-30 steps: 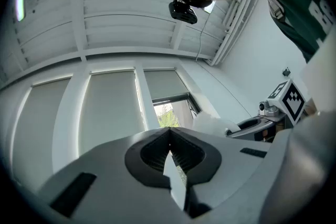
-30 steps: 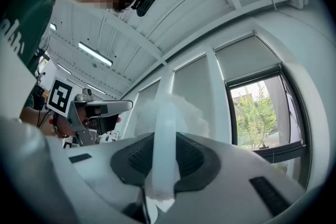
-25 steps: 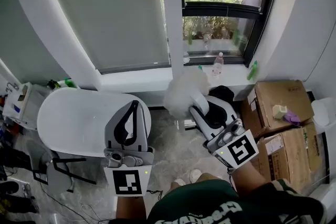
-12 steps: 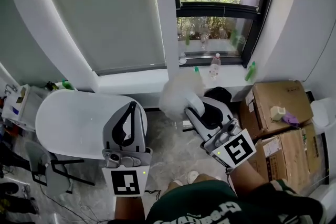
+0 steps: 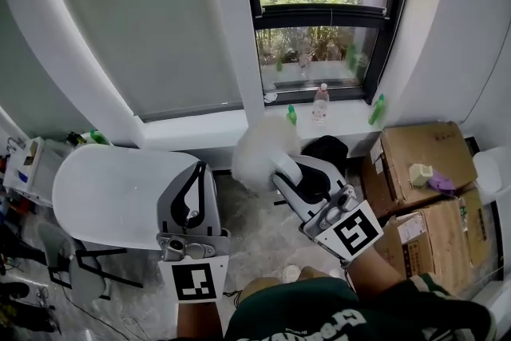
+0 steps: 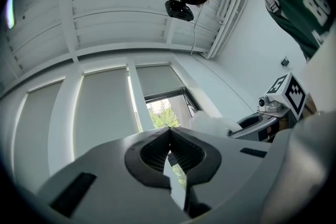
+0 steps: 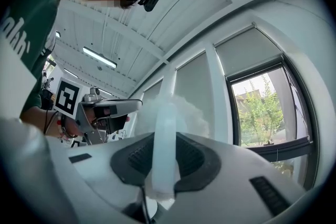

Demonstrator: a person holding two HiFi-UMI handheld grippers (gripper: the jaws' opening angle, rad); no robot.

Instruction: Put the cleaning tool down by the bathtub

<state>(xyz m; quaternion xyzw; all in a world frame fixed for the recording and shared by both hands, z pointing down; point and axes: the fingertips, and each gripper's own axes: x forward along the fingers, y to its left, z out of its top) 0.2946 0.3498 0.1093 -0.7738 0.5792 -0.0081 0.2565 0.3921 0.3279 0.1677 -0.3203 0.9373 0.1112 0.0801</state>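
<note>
Cleaning tool (image 5: 262, 148) first: it is a fluffy white duster head on a pale handle, and it is up in the air in my right gripper (image 5: 289, 174). My jaws are clamped on the handle (image 7: 164, 155) at a narrow gap, and the fluff sticks out past their tips toward the window sill (image 5: 192, 128). The tool hangs above the floor (image 5: 267, 231), just off the right end of the bathtub (image 5: 104, 188) and left of the cardboard boxes (image 5: 415, 160). It touches nothing but my pads. My left gripper (image 5: 198, 172) has its jaws closed tip to tip with nothing between them, and it hovers over the bathtub's right end.

As I judge it, I am in the carrying step: the tool is gripped and near the tub, but not yet set down. The next move calls for lowering my right gripper to the strip of floor beside the bathtub's right end. There I should tip the handle down until the tool rests on the floor or leans on the tub wall, and only then part the jaws. I should let go low, so the light tool does not drop or roll away.
</note>
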